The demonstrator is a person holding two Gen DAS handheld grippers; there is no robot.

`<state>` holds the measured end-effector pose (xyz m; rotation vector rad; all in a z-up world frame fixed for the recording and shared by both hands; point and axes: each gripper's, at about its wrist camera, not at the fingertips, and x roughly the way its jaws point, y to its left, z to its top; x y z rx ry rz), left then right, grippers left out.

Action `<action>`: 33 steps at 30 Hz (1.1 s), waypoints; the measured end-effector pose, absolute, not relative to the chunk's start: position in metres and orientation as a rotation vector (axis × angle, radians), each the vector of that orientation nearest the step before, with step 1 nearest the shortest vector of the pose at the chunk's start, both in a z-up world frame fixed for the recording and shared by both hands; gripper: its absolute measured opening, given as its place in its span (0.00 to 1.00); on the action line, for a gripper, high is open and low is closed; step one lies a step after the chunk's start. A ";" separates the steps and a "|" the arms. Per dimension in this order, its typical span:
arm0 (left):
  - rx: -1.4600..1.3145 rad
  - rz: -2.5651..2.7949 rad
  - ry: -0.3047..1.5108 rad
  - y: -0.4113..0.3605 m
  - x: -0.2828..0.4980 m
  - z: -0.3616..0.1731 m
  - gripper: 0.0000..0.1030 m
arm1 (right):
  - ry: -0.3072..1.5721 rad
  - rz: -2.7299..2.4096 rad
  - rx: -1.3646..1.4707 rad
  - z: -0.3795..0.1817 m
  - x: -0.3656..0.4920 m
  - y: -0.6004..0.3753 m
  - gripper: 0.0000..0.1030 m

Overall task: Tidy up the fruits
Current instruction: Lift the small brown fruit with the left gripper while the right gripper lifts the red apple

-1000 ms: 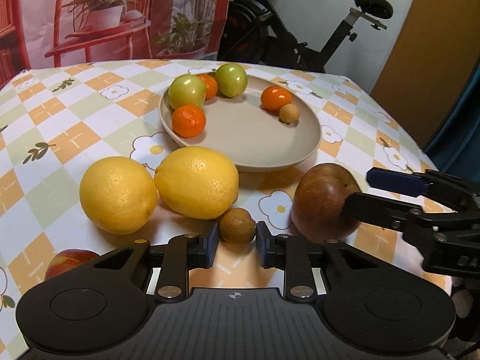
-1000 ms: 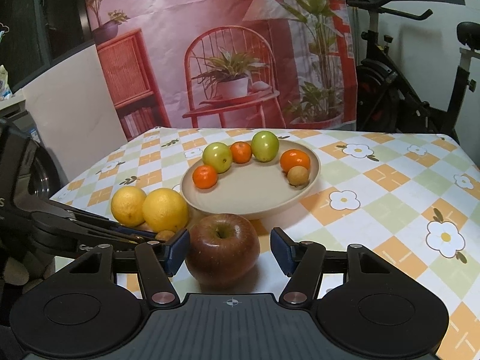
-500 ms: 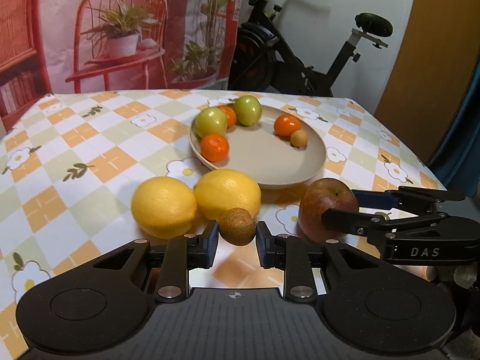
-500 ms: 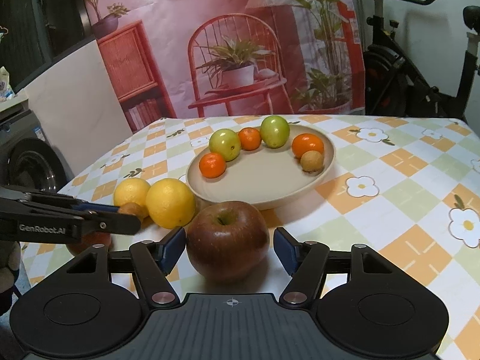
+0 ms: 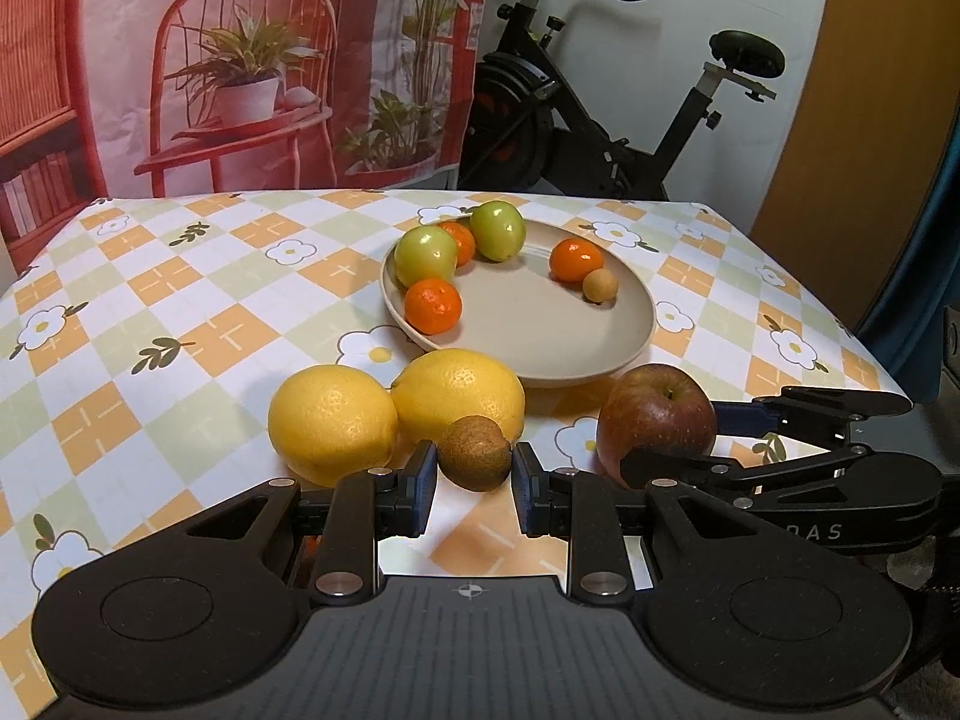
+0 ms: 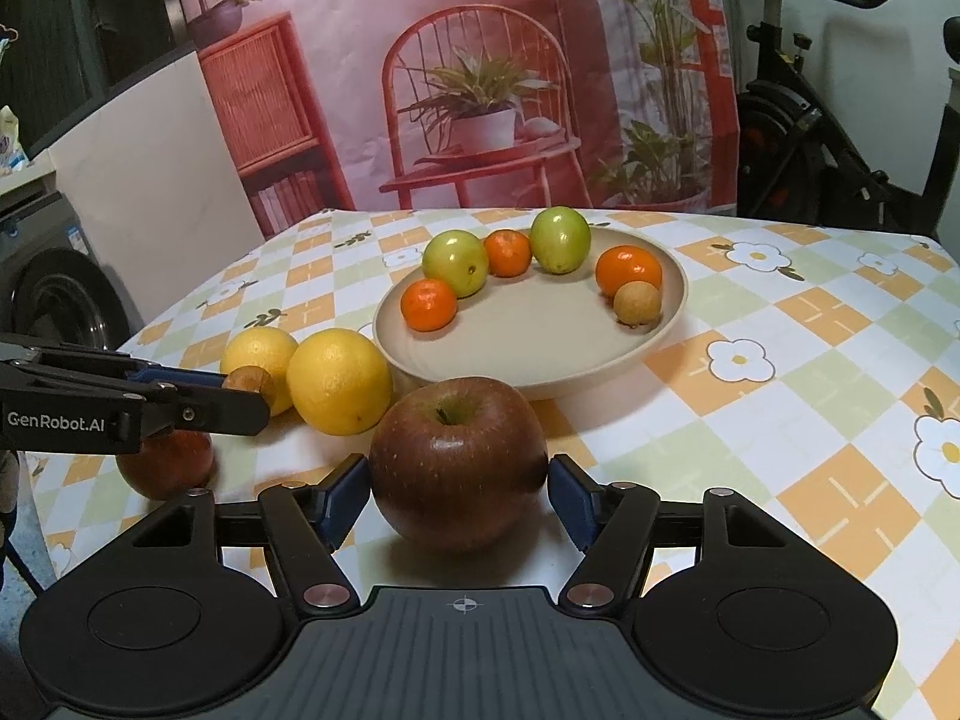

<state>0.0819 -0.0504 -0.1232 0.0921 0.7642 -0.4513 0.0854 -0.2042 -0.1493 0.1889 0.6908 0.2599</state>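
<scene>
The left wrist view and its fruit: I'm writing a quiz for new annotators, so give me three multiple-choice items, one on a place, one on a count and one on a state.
1. Relative to the beige round plate, where is the dark red apple?
A. on it
B. on the checked tablecloth, in front of it
C. behind it

2. How many small orange mandarins lie on the plate?
A. one
B. five
C. three

3. The left gripper is:
A. shut on the small brown round fruit
B. open, empty
C. shut on a spoon

Key:
1 B, the apple stands outside the plate's near rim.
2 C, three show beside the green fruits.
3 A, both pads press the brown fruit.
</scene>
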 end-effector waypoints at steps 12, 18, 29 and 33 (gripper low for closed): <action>0.099 -0.454 0.753 -0.050 0.080 -0.121 0.28 | 0.693 0.259 0.188 -0.151 0.087 -0.204 0.60; 0.099 -0.455 0.754 -0.050 0.080 -0.121 0.28 | 0.696 0.259 0.185 -0.153 0.088 -0.203 0.60; 0.101 -0.457 0.751 -0.051 0.080 -0.121 0.28 | 0.698 0.258 0.183 -0.153 0.089 -0.203 0.60; 0.101 -0.457 0.752 -0.051 0.080 -0.121 0.28 | 0.694 0.254 0.174 -0.152 0.088 -0.203 0.61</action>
